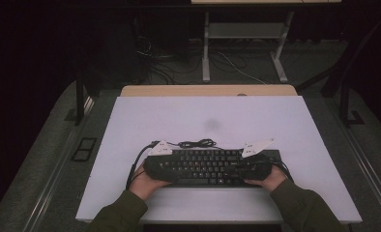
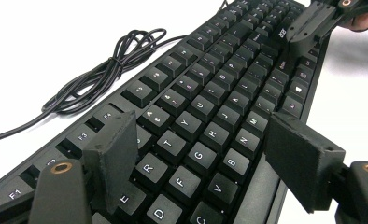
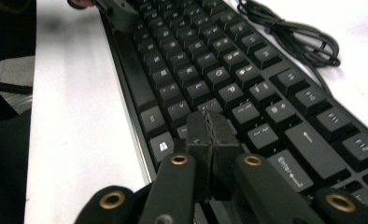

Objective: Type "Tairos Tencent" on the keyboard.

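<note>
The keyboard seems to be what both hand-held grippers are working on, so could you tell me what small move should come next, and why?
Probably lower the right hand-held gripper to press a key: its jaws are shut into one tip just above the keyboard, while the left hand-held gripper is open above the letter keys.

White worktop (image 1: 217, 116) is carrying a black keyboard (image 1: 205, 166), lying flat directly beneath both tongs, left tongs (image 2: 198, 163) and right tongs (image 3: 212, 133). Its coiled black cable (image 1: 196, 143) is lying on the worktop just beyond the tongs, behind the keyboard.
</note>
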